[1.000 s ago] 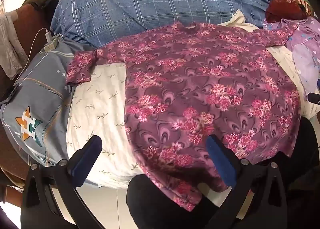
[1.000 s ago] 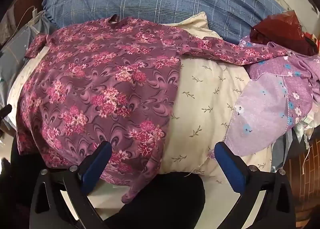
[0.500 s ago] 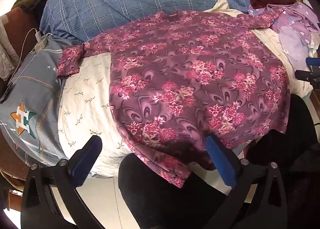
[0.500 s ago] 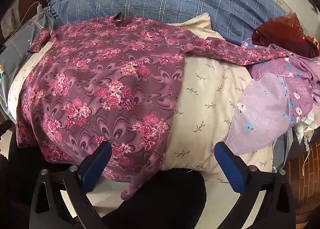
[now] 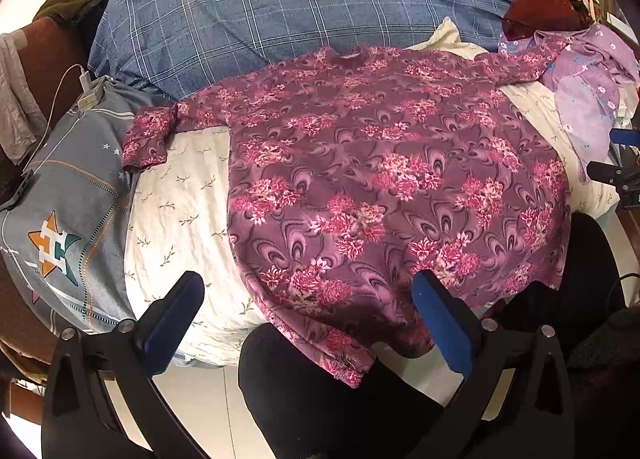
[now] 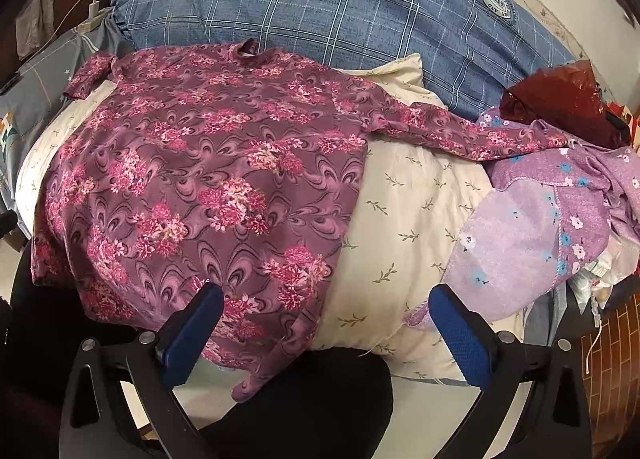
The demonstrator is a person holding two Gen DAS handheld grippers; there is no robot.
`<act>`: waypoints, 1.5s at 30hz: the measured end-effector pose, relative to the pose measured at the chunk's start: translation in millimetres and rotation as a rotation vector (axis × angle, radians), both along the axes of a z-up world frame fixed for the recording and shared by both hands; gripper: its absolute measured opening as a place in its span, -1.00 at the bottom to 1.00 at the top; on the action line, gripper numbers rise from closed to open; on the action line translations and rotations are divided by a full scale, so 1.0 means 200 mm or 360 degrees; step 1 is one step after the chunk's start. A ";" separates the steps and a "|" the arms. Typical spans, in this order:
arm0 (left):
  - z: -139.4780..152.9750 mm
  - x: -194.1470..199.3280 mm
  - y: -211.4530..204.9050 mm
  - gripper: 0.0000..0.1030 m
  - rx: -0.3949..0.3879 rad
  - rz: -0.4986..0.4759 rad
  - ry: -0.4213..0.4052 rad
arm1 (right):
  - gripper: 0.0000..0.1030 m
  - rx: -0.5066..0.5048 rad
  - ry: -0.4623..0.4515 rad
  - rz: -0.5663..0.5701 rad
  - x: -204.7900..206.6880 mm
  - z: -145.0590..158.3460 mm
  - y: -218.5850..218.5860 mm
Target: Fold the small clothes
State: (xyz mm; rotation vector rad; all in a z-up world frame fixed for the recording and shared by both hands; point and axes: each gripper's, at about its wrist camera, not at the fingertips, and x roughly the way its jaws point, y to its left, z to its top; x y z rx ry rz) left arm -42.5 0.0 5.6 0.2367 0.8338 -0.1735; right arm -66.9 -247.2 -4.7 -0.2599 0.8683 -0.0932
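Maroon floral-print fabric shirt is lying spread flat, collar away, on the cream leaf-print pillow, hem drooping over the near edge. Since a second ago both views have been pulling back slightly; shirt unmoved. Left gripper and right gripper are hovering wide apart, holding nothing. Spreading looks finished; sleeve fold probably next.

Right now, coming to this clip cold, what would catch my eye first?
The purple floral shirt dominates: it lies spread flat over a cream pillow, its hem hanging off the near edge. Behind it sits a blue plaid pillow, and to the right a heap of lilac clothes. Both hand-held grippers, left and right, hover open at the hem, holding nothing.
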 end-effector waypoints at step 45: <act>0.00 0.34 -0.13 1.00 -0.0024 -0.0037 0.0105 | 0.99 0.0225 0.0089 -0.0122 0.20 -0.10 -0.17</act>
